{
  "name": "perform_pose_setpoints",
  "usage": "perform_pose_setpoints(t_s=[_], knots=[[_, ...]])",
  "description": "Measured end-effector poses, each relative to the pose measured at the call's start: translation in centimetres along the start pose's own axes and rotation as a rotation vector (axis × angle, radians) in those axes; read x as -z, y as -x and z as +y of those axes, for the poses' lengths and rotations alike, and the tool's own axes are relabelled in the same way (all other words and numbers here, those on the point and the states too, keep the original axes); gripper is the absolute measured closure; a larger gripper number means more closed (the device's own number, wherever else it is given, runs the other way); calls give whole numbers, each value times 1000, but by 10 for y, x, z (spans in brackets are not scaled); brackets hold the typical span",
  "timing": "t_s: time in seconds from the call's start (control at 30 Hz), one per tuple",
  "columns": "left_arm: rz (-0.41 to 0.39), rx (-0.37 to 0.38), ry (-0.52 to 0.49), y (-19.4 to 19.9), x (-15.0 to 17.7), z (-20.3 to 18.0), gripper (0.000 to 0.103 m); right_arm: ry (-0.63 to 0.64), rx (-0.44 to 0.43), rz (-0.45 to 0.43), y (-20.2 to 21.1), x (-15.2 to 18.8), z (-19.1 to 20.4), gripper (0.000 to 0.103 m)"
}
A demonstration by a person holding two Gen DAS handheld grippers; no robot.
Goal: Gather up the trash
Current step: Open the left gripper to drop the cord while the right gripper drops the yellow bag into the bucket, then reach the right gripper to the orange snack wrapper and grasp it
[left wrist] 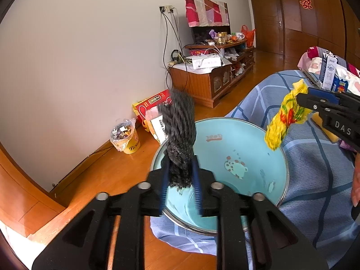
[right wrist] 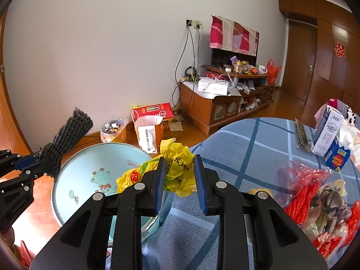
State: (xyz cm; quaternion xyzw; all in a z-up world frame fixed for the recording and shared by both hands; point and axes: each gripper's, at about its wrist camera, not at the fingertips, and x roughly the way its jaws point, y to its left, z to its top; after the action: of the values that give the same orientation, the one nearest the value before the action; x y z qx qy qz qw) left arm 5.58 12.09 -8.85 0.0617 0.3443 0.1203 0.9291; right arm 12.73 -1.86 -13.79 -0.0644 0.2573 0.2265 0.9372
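A dark grey ribbed knit cloth (left wrist: 180, 130) stands upright between the blue pads of my left gripper (left wrist: 180, 164), which is shut on its lower end, above a light blue basin (left wrist: 265, 144) with a cartoon frog. From the right wrist view, the left gripper (right wrist: 42, 164) holds the cloth (right wrist: 67, 135) over the basin's (right wrist: 74, 175) left rim. My right gripper (right wrist: 178, 159) is shut on a crumpled yellow plastic bag (right wrist: 177, 171). In the left wrist view, the right gripper (left wrist: 300, 100) hangs the bag (left wrist: 283, 121) at the basin's right rim.
The basin rests on a blue plaid cloth (right wrist: 247, 139). On it, to the right, lie a milk carton (right wrist: 326, 135), a small blue box (right wrist: 338, 159) and red net bags (right wrist: 303, 191). On the wooden floor stand a full little bin (left wrist: 124, 135), a red box (left wrist: 155, 101) and a cluttered cabinet (right wrist: 213, 108).
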Motion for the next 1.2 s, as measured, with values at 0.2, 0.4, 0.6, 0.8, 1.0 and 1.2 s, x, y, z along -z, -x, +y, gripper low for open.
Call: perform_pose_setpoints(t_s=[0.2, 0.4, 0.6, 0.8, 1.0, 1.2], knots=[[-8, 11, -16, 2, 0, -7, 54, -1, -31, 33, -7, 4, 2, 60], [-6, 14, -25, 0, 2, -10, 41, -11, -22, 33, -7, 6, 1, 51], [-2, 19, -32, -2, 5, -14, 30, -25, 0, 23, 0, 7, -9, 43], [9, 32, -39, -4, 7, -23, 24, -44, 30, 24, 13, 10, -24, 42], [44, 83, -72, -9, 18, -47, 23, -58, 85, 11, 58, 26, -57, 37], [53, 143, -141, -3, 30, -83, 23, -99, 215, 16, 112, 72, -116, 36]])
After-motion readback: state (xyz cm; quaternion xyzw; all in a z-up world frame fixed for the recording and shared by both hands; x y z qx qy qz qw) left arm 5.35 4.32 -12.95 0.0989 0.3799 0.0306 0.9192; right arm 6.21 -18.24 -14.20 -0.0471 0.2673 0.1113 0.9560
